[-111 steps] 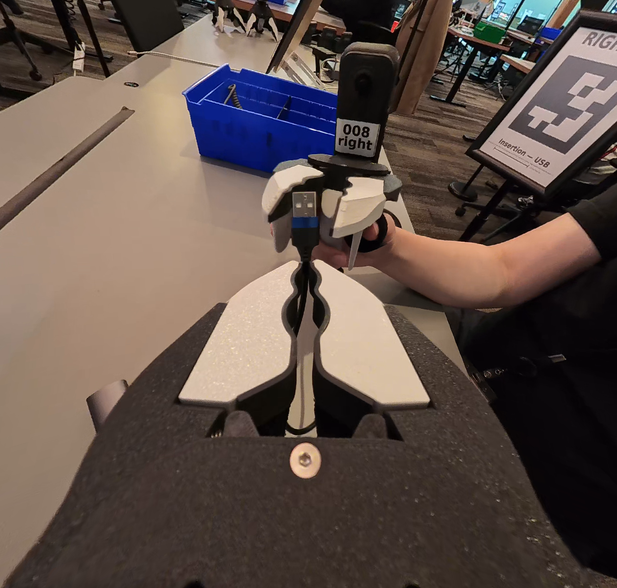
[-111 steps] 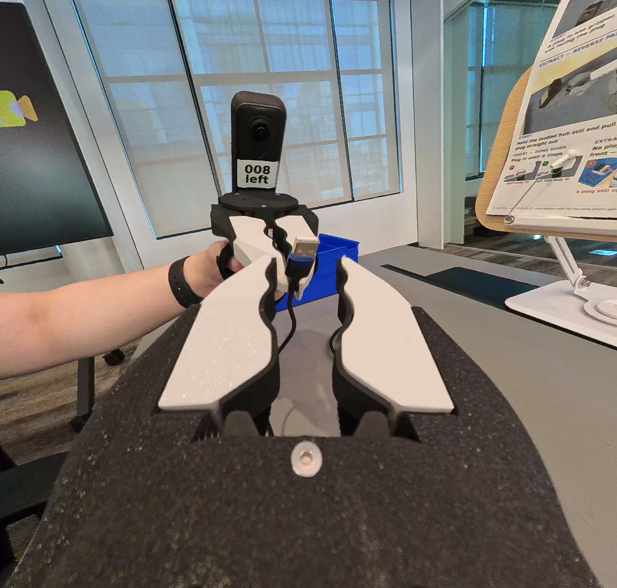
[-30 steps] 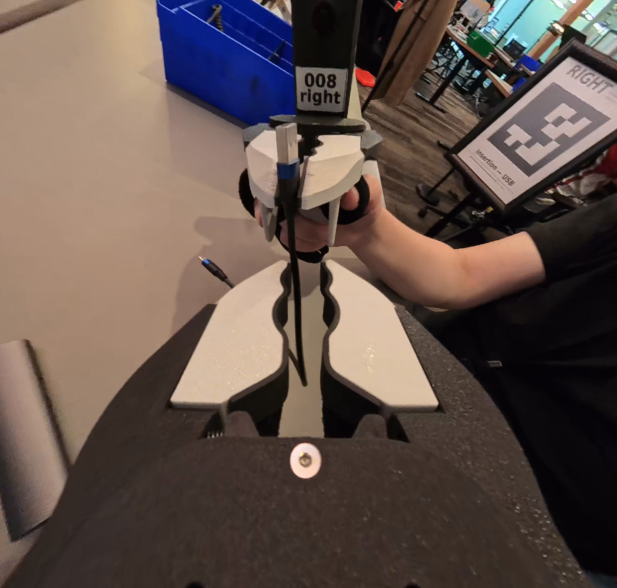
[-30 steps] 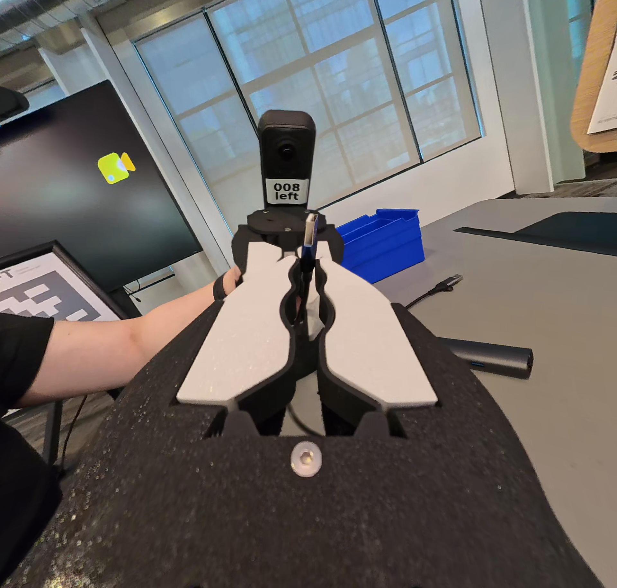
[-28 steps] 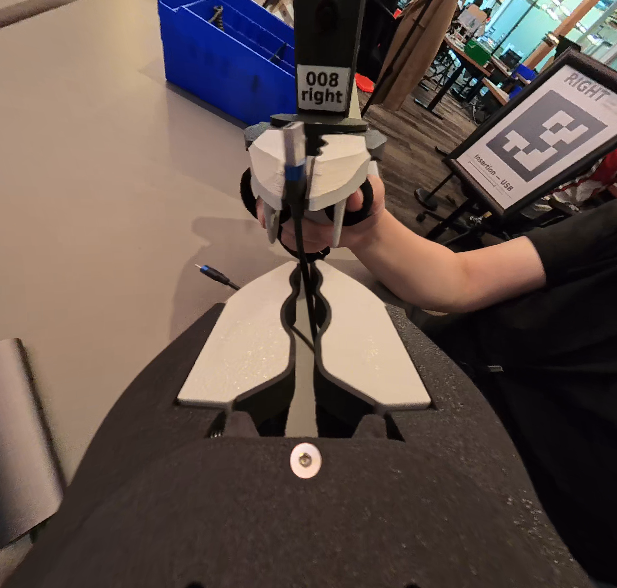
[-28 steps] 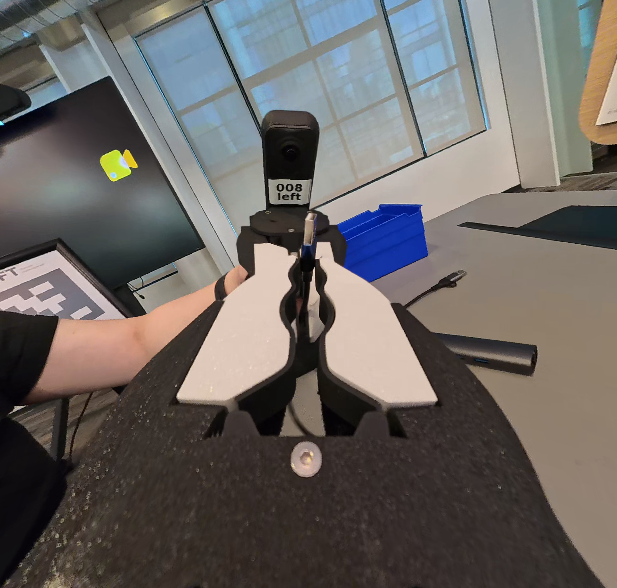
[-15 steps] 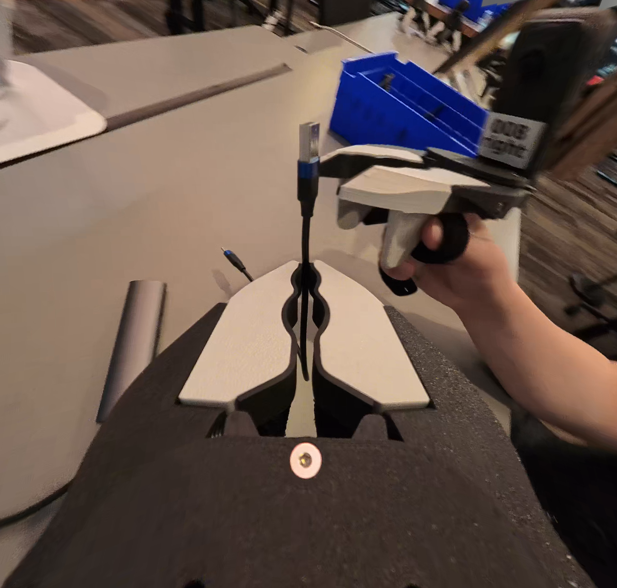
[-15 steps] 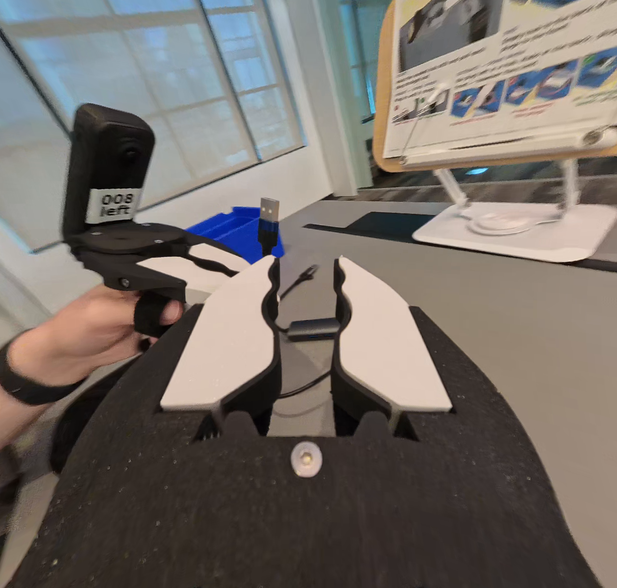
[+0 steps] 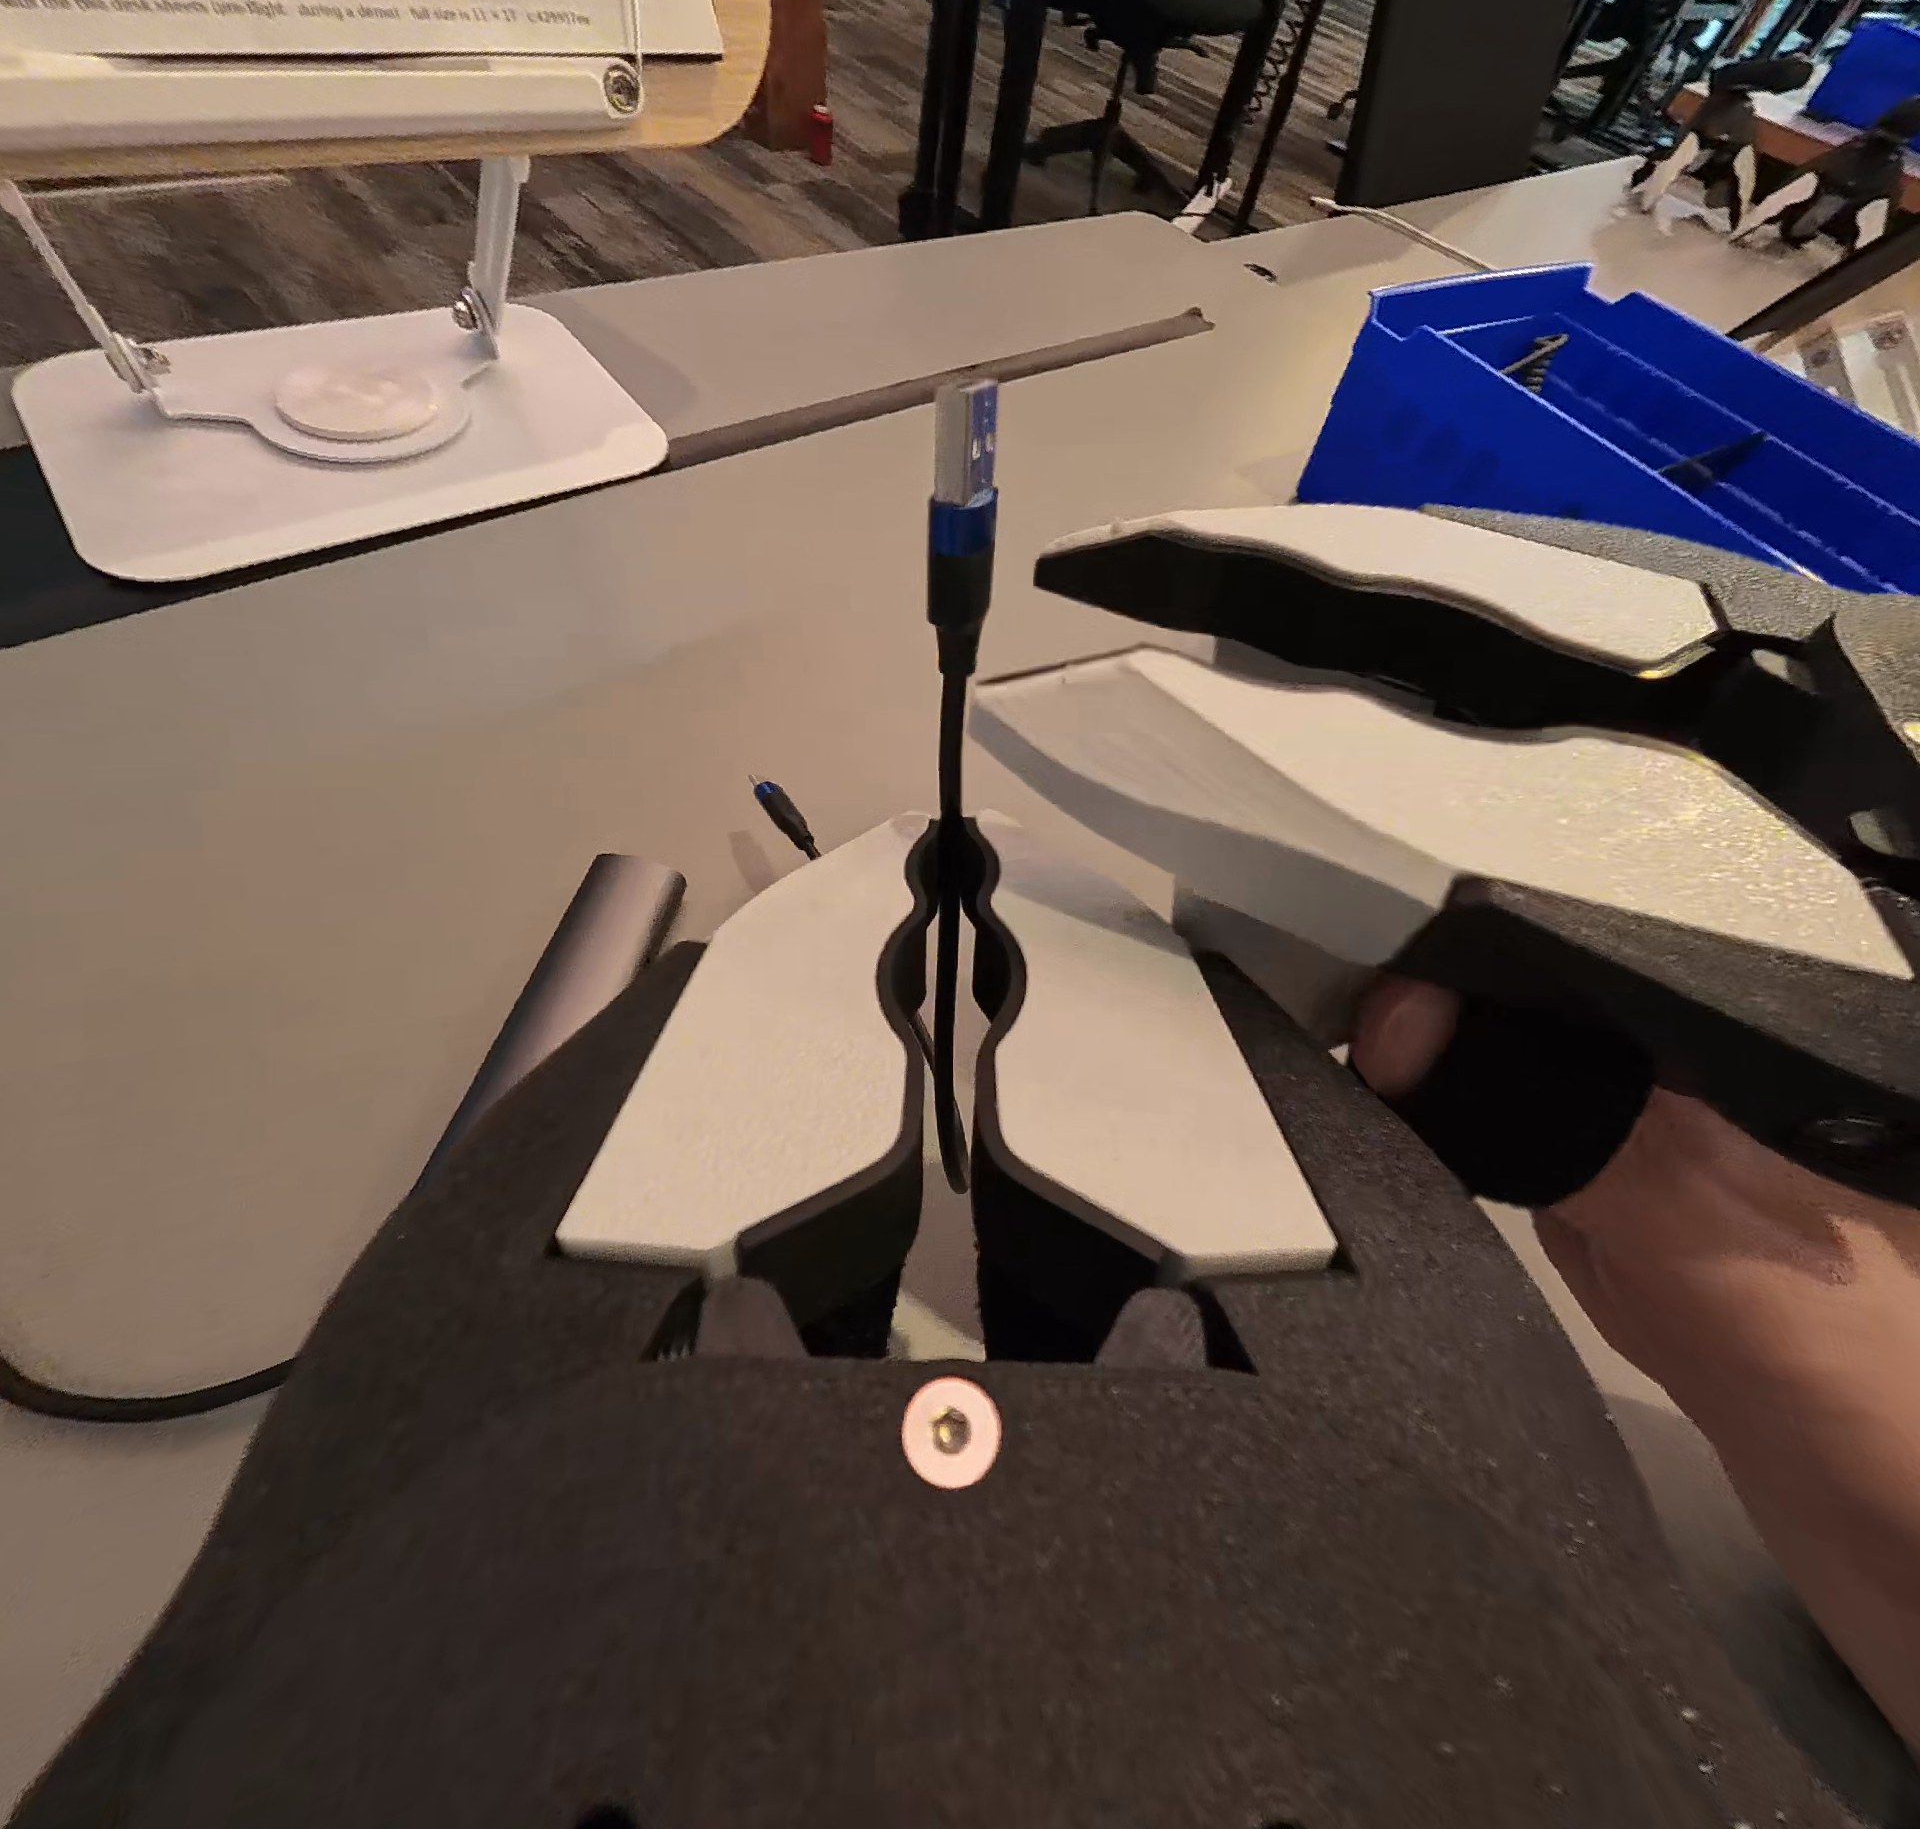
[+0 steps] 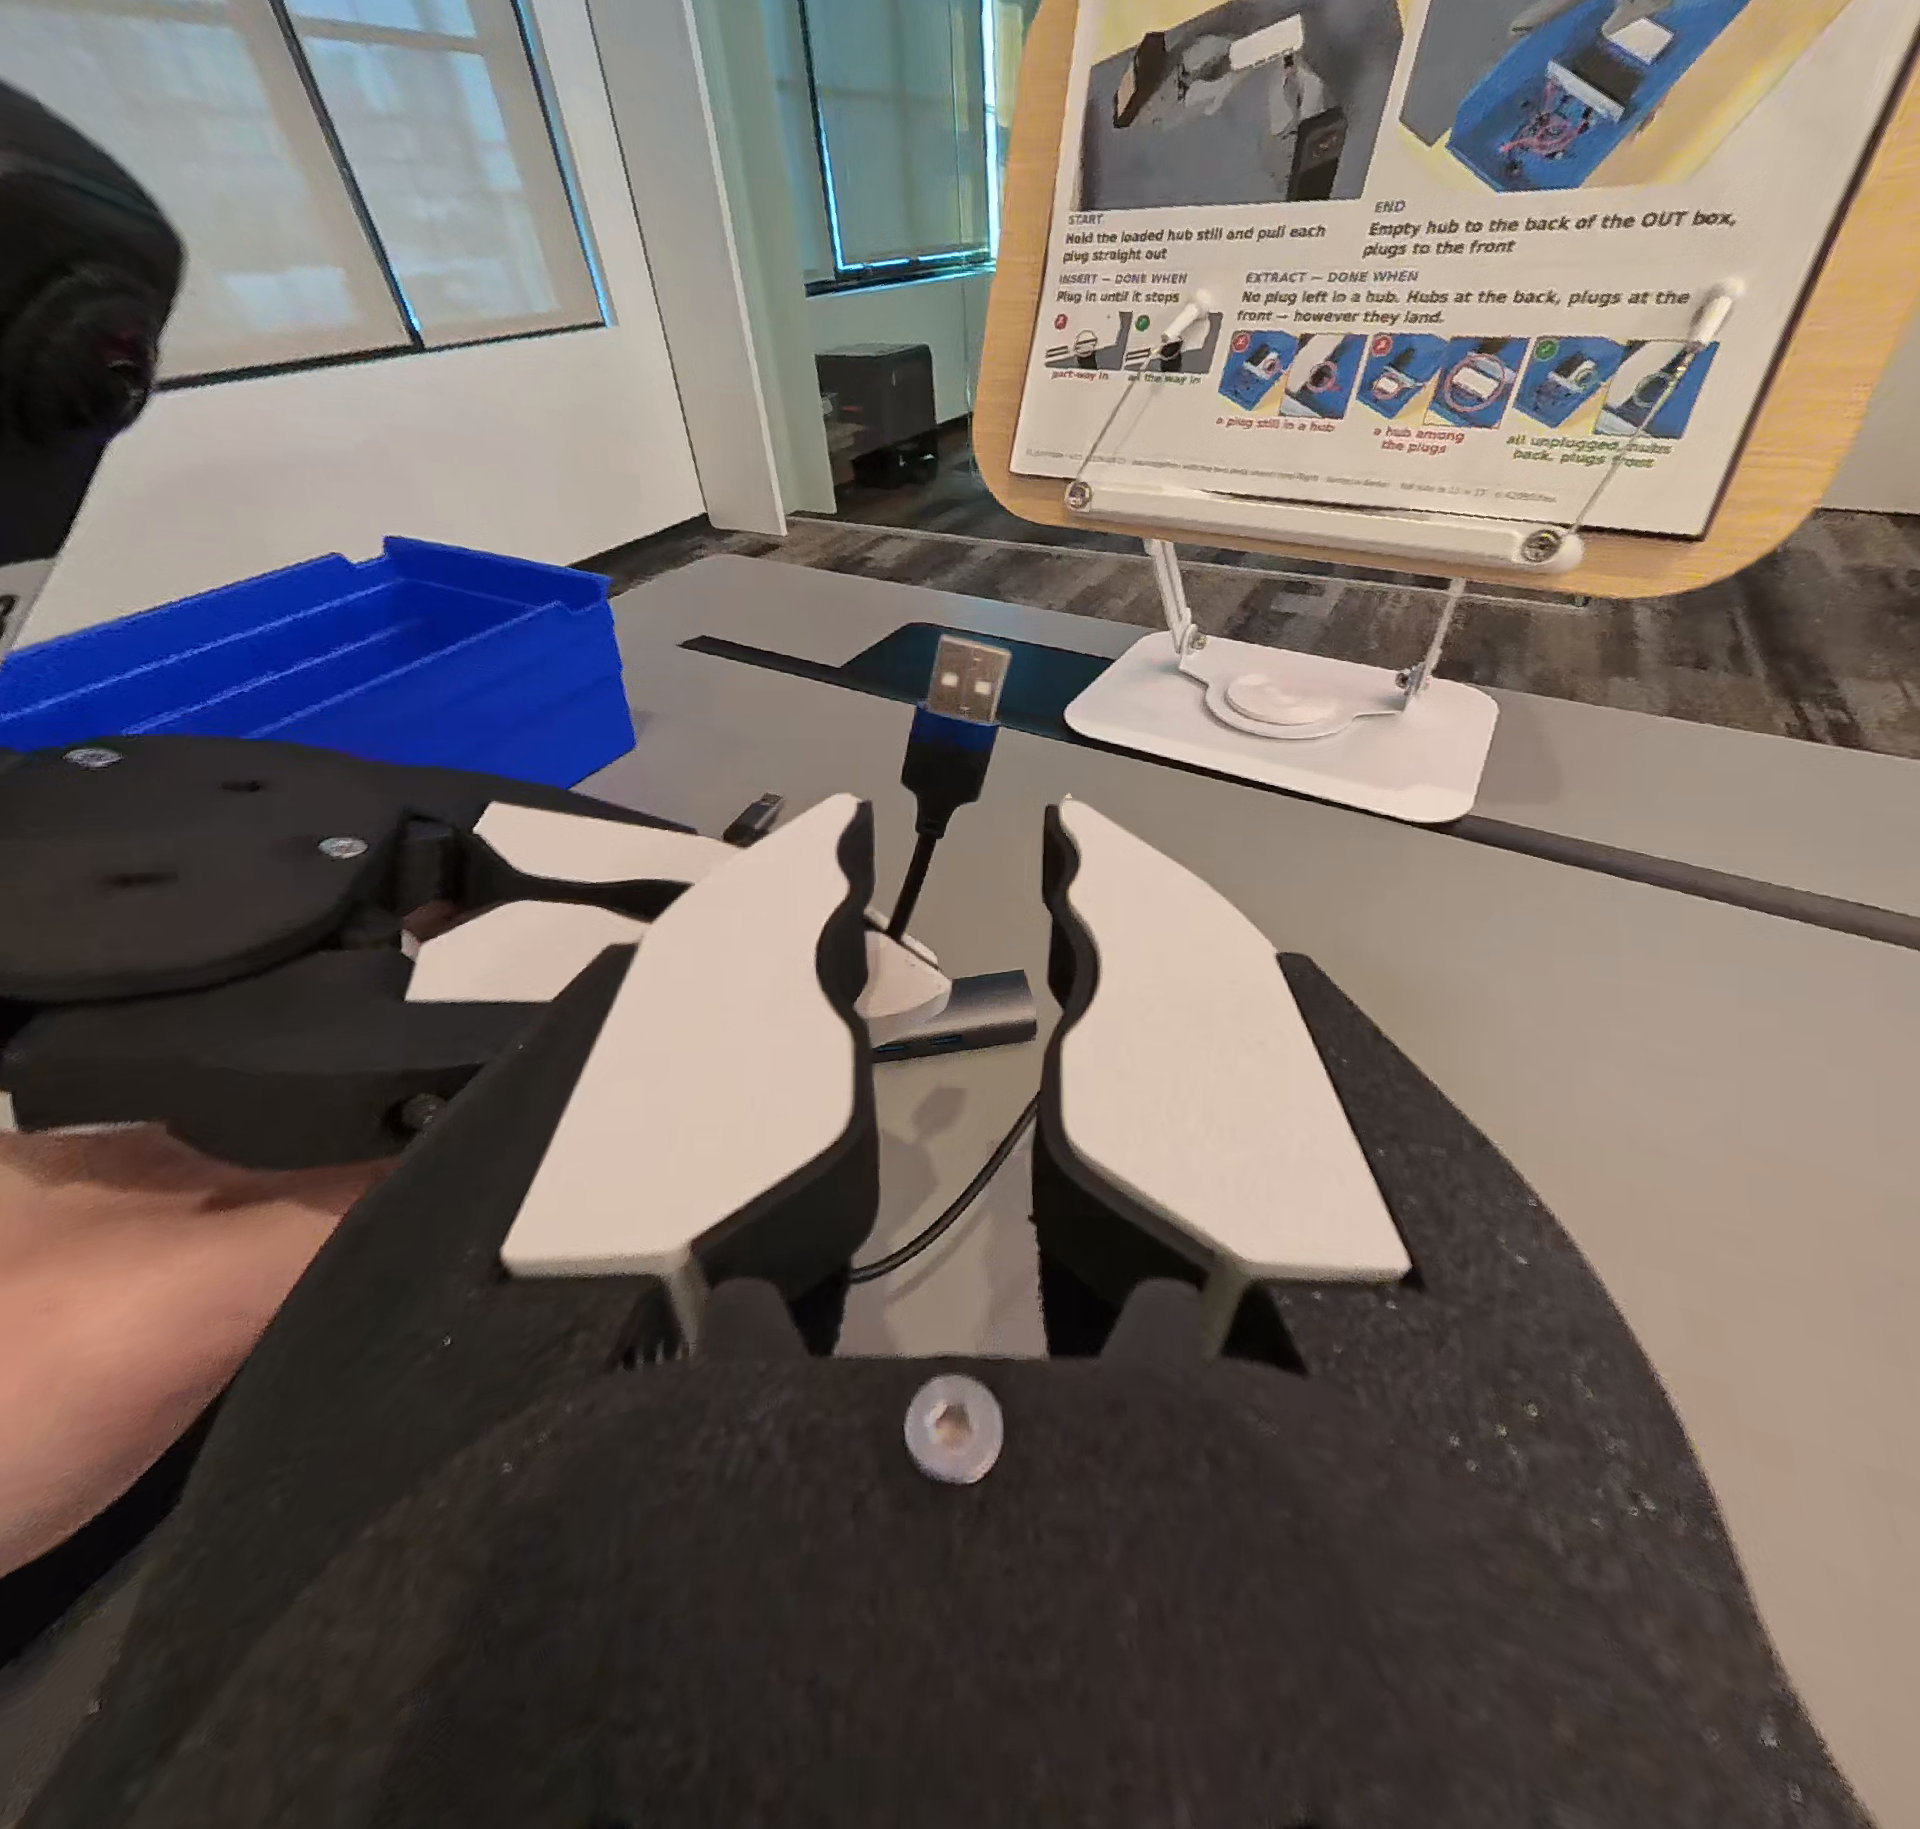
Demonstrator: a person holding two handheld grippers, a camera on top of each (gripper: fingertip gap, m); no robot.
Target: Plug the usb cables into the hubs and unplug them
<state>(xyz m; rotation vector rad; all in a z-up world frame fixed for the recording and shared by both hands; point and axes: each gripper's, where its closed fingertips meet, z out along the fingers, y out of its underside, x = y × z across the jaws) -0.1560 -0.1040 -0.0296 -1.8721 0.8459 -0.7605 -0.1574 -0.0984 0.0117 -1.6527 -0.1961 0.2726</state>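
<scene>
The left claw (image 9: 951, 844) is pinched tight on the black USB cable (image 9: 948, 740), and the cable stands straight up out of the fingertips, its blue-collared metal plug (image 9: 964, 444) pointing up and away, well above the grey tabletop (image 9: 364, 740). From the right wrist view that same plug (image 10: 961, 709) tilts slightly to the right, hanging in the air just beyond the right claw (image 10: 956, 823), whose jaws stand apart with nothing between them; the cable passes close by the left finger there, but whether it touches is hard to say. In the left wrist view the right claw comes in from the right side, lying on its side, one white finger above the other, tips just right of the cable and gaping, a person's hand (image 9: 1621, 1187) wrapped round its handle. Down on the tabletop lies the dark grey hub (image 10: 977, 1010), a slim bar seen through the gap of the right claw, partly hidden behind the left claw's tip; the left wrist view catches its rounded end (image 9: 613, 906) just left of its own fingers. A second small plug with a blue collar (image 9: 779, 823) rests on the tabletop near the hub. Far right sits a blue bin (image 9: 1600, 429), and far left a white stand (image 9: 332, 429) carrying an instruction sheet (image 10: 1455, 221).
</scene>
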